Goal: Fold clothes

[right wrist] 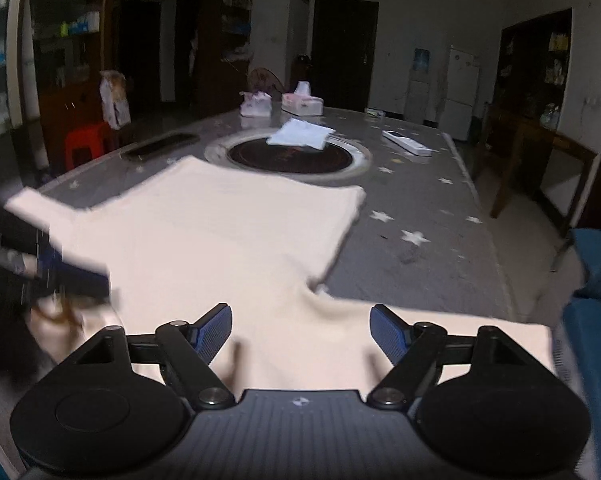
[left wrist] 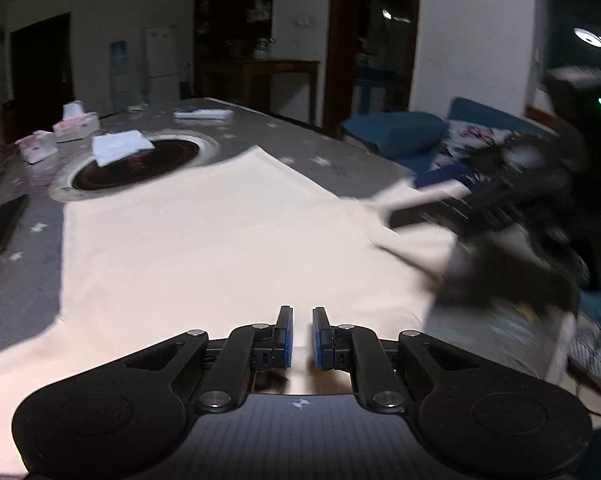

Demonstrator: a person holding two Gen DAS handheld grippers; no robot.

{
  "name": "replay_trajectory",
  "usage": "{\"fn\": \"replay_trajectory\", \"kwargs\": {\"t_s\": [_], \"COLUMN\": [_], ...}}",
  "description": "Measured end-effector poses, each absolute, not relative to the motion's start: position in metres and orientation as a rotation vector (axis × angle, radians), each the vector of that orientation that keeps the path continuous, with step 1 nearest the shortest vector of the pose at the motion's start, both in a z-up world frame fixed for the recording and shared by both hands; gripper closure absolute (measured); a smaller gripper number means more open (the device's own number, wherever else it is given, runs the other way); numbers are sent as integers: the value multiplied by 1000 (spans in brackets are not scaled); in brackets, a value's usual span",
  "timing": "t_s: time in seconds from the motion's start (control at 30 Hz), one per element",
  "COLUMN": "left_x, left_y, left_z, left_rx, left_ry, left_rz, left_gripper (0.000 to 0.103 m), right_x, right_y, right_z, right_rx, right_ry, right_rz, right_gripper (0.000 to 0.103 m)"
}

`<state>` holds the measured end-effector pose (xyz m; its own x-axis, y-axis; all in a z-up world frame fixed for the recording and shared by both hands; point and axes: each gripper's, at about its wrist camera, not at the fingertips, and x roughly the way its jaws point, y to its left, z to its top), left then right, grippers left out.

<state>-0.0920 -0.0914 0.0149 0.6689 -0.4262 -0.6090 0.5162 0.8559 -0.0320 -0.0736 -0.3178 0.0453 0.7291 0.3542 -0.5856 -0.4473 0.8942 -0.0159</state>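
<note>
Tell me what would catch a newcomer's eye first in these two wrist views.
The big cream garment spread flat across the near half of the star-patterned table stands out first. Behind it, a dark round inset sits mid-table with a white folded cloth lying on its far rim. Closest in, the right gripper hangs open over the garment's near edge.

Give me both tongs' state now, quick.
Left tongs: nearly shut over the cream garment; grip cannot be told.
Right tongs: open, holding nothing, above the garment.
</note>
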Motion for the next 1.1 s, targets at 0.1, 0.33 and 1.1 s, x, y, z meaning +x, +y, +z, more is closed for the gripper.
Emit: {"fn": "replay_trajectory", "kwargs": {"t_s": [0.1,0.33,1.1], "left_x": [-95,-97,-91], "left_y": [-94,-93,-94], "left_z": [11,9,22], "left_rx": [153,153,138], "left_ry": [656,658,638], "left_rz": [-534,-541,-524], "left_gripper": [92,92,82], "right_x": [-62,-37,-46], "right_y": [-308,-297,-461], "right_z": [43,22,13], "right_rx": [-127,-95,194], "right_ry": [622,683,704], "right_rz": [500,520,-75], "right_gripper": [38,43,51]}}
